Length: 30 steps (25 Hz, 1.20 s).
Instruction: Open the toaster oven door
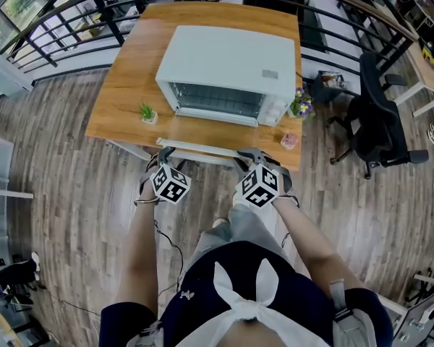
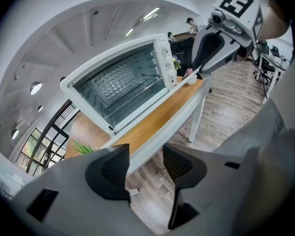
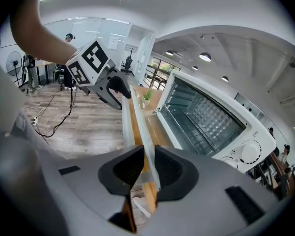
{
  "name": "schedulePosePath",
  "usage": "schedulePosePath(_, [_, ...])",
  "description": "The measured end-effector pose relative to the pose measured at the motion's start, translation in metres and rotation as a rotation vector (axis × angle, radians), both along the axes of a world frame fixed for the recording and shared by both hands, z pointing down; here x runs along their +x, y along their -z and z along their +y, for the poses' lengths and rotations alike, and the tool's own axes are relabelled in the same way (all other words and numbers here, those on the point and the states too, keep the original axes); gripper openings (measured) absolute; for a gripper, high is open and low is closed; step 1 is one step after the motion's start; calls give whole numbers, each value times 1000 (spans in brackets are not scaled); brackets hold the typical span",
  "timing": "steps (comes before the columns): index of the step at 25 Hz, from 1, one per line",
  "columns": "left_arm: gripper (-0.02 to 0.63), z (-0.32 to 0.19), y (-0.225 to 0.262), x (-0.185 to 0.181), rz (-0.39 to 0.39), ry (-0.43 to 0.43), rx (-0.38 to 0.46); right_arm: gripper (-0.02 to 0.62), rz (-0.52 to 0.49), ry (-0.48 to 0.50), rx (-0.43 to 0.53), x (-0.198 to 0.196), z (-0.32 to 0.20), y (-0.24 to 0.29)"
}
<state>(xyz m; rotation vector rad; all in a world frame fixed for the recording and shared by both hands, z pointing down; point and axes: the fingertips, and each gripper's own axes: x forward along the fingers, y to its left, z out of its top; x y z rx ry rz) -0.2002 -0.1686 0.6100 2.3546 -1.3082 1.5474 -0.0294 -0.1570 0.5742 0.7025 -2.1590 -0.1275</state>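
Note:
A white toaster oven [image 1: 224, 63] stands on a wooden table [image 1: 123, 92]. Its glass door hangs open, and the white handle bar [image 1: 202, 149] lies along the table's near edge. My left gripper [image 1: 164, 152] is at the bar's left end. In the left gripper view the left gripper [image 2: 145, 163] is open, and the bar [image 2: 152, 149] passes between its jaws with gaps on both sides. My right gripper [image 1: 254, 155] is at the bar's right end. In the right gripper view the right gripper [image 3: 148, 163] is shut on the door's front edge [image 3: 140, 122]. The oven's rack [image 3: 201, 117] shows inside.
A small potted plant [image 1: 147, 113] sits left of the oven, with purple flowers [image 1: 301, 104] and a pink cup [image 1: 290, 141] on its right. A black office chair [image 1: 376, 114] stands right of the table. A dark railing [image 1: 72, 13] runs behind it. The floor is wood.

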Motion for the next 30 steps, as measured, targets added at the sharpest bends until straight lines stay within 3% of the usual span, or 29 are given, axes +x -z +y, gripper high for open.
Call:
schedulePosePath(13, [216, 5, -3, 0, 27, 46, 45, 75, 9, -5, -6, -1, 3, -6])
schedulePosePath(22, [224, 9, 7, 5, 124, 64, 43, 75, 20, -16, 1, -1, 1, -5])
schedulePosePath(30, [222, 18, 15, 6, 163, 64, 54, 77, 23, -40, 13, 0, 1, -7])
